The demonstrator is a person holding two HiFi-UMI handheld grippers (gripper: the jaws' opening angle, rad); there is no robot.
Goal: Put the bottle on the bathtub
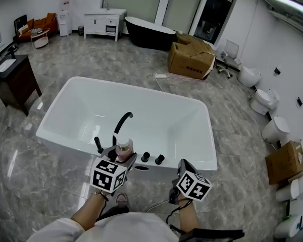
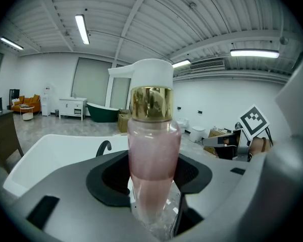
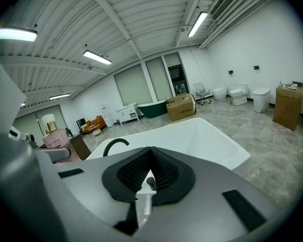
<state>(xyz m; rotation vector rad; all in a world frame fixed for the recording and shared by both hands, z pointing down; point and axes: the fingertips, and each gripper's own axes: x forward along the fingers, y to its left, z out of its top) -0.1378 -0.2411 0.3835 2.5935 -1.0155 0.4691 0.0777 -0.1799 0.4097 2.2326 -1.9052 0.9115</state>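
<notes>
The left hand-held gripper [image 1: 121,158] has its jaws spread wide and closed on the bottle [image 2: 150,150], whose clear body, filled with pink liquid, stands upright between the two dark pads with a gold collar and a white cap rising above them; the pads press on the lower part of the body from both sides. In the head view the bottle [image 1: 124,148] shows against the near rim of the white bathtub [image 1: 55,135], just beside the base of the curved black faucet [image 1: 122,122] that stands on that rim, and whether its bottom touches the rim cannot be told from any view. The right hand-held gripper [image 1: 184,165] is near the same rim of the bathtub, further along it than the two round black knobs [image 1: 152,158] that sit beside the faucet; its ribbed pads meet at their tips and nothing is between them. From the right gripper view the bottle [image 3: 54,135] appears off to the left, upright in the other jaws, with the bathtub [image 3: 232,158] and its faucet [image 3: 114,145] ahead. A short black lever [image 1: 98,144] stands on the rim on the other side of the faucet from the knobs. Beyond the far side of the bathtub, well apart from it, lie a cardboard box [image 1: 191,58] and a black tub [image 1: 149,33] on the grey marble floor [image 1: 50,190]
</notes>
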